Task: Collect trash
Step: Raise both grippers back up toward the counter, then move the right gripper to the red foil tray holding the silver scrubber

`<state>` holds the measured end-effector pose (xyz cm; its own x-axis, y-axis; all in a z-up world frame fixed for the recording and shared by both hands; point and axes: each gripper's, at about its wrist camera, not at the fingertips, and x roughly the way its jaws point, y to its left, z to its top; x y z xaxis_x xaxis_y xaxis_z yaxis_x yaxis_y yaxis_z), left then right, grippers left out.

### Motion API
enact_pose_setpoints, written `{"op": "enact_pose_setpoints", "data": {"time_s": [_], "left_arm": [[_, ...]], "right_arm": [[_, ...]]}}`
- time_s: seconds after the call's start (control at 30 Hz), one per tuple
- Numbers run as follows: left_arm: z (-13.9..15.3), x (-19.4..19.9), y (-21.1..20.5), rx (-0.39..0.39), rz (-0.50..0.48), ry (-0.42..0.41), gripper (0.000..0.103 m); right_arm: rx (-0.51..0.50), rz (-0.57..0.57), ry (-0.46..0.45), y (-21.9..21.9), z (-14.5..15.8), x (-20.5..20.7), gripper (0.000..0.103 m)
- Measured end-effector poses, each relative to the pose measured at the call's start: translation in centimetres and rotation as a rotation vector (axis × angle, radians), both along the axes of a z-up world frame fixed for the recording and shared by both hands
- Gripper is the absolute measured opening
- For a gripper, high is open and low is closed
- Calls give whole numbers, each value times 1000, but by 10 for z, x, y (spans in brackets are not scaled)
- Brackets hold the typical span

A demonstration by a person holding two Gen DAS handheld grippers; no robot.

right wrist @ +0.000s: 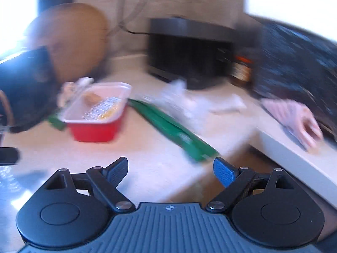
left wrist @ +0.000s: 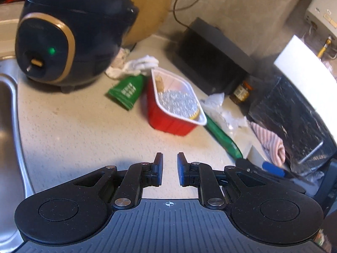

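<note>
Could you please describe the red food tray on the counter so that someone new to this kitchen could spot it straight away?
Start at the dark rice cooker beside the sink. On the pale counter to its right stands the red tray, between two green wrappers. It alone is a rigid red tub with a white rim and peeled foil lid inside.

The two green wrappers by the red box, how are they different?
The short green wrapper lies left of the red box, below the white crumpled paper. The long green wrapper lies right of the red box, stretched toward the counter edge.

The short one is wide with white print; the long one is a narrow strip.

Both are green, flat on the counter, and neither tool holds them.
</note>
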<state>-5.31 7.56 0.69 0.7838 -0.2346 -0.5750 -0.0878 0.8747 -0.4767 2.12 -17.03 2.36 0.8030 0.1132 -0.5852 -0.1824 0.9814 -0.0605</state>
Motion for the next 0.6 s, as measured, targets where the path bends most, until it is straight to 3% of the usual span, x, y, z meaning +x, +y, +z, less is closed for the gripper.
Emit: {"op": "enact_pose_setpoints", "data": {"time_s": [0.13,0.3,0.4,0.47,0.53,0.6], "left_arm": [[1,1,9,-5,74,13,17],[5,2,20,12,120,6,17],[1,5,26,9,151,27,17],[1,3,29,7,170,28,17],[1,0,32,0,180,18,17],[0,0,35,-3,199,17,17]], "right_arm": [[17,76,-6,24,4,30,89],[183,123,59,28,3,78,89],[203,127,71,37,-8,103,88],[182,130,125,45,-19,120,81],[194,169,186,51,-26,126,56],[204,210,228,57,-31,126,53]]}}
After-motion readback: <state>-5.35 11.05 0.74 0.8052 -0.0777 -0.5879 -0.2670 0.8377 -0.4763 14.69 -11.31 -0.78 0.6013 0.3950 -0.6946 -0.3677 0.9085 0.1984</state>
